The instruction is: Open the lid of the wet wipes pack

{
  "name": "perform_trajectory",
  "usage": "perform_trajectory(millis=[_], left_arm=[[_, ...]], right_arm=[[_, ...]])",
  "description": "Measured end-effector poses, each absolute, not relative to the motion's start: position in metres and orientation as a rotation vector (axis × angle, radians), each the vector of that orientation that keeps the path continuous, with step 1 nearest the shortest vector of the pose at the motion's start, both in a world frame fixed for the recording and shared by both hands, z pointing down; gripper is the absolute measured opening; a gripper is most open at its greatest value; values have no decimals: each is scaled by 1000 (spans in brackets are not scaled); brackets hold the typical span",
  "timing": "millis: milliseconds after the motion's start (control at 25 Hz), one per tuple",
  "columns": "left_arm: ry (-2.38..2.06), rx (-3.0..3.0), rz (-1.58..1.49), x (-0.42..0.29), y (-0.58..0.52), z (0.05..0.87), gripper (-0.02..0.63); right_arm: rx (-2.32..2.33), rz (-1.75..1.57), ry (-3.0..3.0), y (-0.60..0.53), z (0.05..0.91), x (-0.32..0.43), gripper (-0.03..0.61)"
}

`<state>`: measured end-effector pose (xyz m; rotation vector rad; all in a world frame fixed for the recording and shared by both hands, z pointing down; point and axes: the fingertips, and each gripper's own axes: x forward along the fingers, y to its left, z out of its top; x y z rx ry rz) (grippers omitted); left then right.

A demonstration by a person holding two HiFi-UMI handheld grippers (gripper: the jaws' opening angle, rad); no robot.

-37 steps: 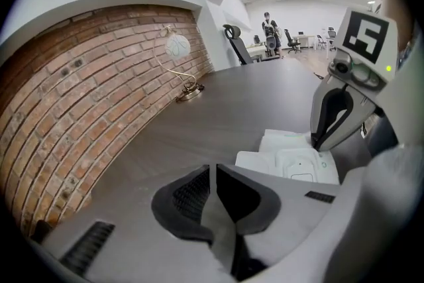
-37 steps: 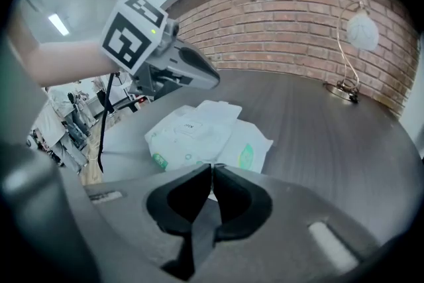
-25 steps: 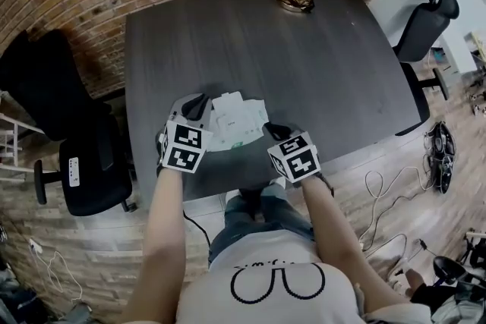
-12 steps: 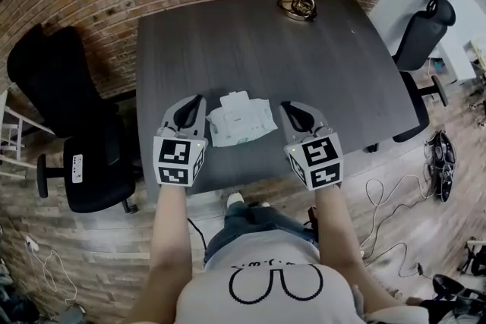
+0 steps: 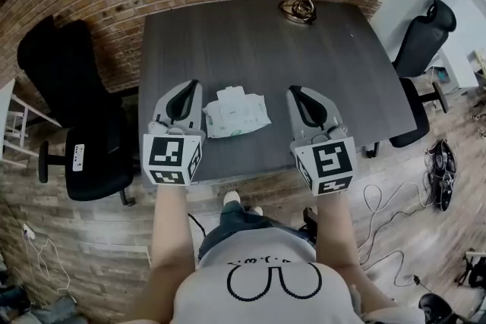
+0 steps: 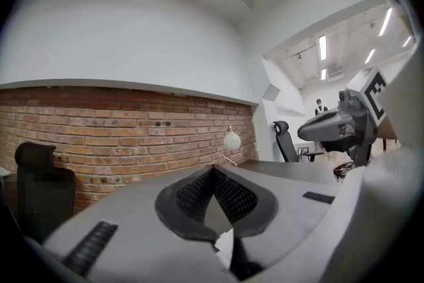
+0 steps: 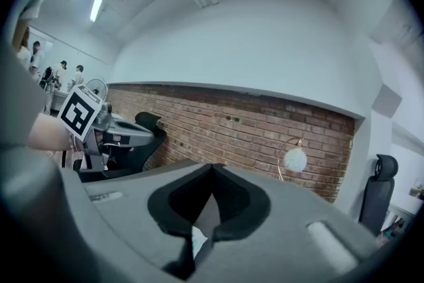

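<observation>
Both jaws pairs I see pressed together, pinching nothing: left gripper and right gripper. Wipes pack lies on the desk between them, touching neither.

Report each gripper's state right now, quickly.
Left gripper: closed, holding nothing.
Right gripper: closed, holding nothing.
The wet wipes pack lies between them, and neither gripper touches it.

Left gripper has its jaws pressed together, pointing level at the brick wall. Globe lamp sits at the table's far edge, and the right gripper floats off to the right.
</observation>
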<state>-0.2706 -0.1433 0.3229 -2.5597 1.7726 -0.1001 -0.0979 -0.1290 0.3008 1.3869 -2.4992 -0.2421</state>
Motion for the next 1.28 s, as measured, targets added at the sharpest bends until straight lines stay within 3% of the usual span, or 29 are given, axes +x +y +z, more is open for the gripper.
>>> perform_trajectory(millis=[440, 1280], left_arm=[[1799, -2421, 1, -273, -115, 266, -2], [1744, -2381, 29, -268, -107, 243, -2]], right_arm=[[1496, -316, -2569, -112, 244, -77, -2], [1492, -339, -2583, -113, 235, -74, -2]])
